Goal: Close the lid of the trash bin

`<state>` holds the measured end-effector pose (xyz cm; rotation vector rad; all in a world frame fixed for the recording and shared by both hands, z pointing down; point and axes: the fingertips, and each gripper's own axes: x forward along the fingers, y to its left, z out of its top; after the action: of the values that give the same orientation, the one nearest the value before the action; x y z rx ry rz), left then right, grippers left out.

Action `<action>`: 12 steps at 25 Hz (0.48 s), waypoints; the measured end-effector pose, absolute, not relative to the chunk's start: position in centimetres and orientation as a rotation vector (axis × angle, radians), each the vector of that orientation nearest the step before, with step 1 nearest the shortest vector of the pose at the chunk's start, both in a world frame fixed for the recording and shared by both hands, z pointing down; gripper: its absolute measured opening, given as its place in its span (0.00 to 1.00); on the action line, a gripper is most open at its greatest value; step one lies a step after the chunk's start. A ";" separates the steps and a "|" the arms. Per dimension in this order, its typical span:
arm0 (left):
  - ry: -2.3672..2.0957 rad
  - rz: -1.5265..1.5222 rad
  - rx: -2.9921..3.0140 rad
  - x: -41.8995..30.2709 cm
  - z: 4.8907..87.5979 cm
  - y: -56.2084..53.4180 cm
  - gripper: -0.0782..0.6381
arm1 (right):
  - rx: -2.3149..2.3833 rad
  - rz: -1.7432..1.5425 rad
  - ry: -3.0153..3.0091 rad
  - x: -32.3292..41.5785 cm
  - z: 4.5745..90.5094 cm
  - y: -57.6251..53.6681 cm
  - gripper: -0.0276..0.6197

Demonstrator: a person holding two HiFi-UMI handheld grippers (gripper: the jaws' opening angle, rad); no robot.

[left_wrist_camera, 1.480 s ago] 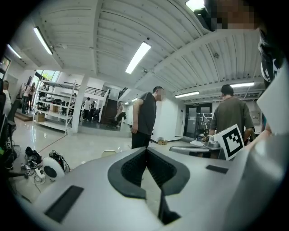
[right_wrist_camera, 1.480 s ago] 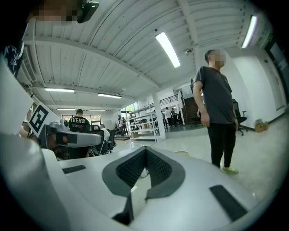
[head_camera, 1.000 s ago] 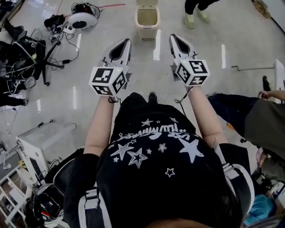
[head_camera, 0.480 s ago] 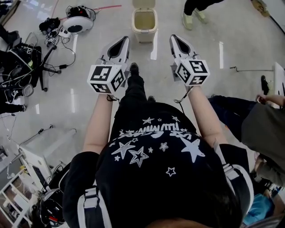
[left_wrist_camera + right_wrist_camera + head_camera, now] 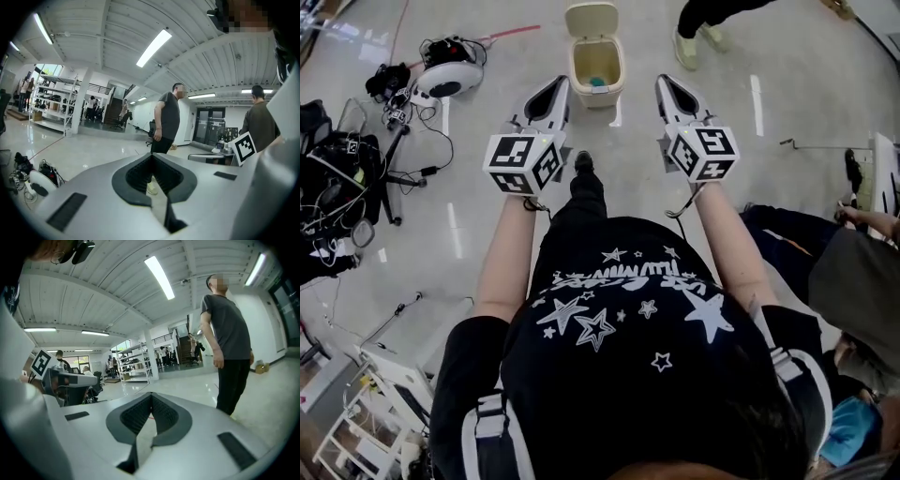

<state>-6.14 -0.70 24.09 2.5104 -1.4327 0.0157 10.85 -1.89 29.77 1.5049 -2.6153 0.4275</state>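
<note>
The trash bin (image 5: 593, 58) stands on the floor (image 5: 623, 141) straight ahead of the person. Its mouth is open and its lid (image 5: 586, 17) is tipped up at the bin's far edge, so the lid must swing down toward the person to shut. Something blue-green (image 5: 597, 82) lies inside the bin. Both grippers are held out on the near side of the bin. The left gripper (image 5: 559, 88) has its tip close to the bin's near-left corner in the head view, while the right gripper (image 5: 666, 86) is farther off to the bin's near-right. Neither gripper view takes in the bin, only the room beyond it, so both seem aimed above it. In the left gripper view the fingers (image 5: 133, 176) meet at their tips, with nothing in the diamond-shaped gap behind them. The right gripper's fingers (image 5: 133, 417) are likewise closed and empty. The lid's back face lies beyond the bin from both, and the left gripper looks to have the shorter reach to it.
</note>
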 end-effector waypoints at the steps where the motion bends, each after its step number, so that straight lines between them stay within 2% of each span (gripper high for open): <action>1: -1.419 0.019 2.512 -6.2 24.2 -1.8 0.12 | 1.517 0.434 -2.607 10.7 29.8 -2.9 0.04; 12: -1.318 0.114 2.598 -9.8 25.2 -12.8 0.12 | 1.594 0.440 -2.521 6.3 30.2 -15.3 0.04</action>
<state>-9.82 -12.80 25.21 2.5975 -1.3184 0.1143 6.26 -15.33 30.17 1.5940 -2.5214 0.4399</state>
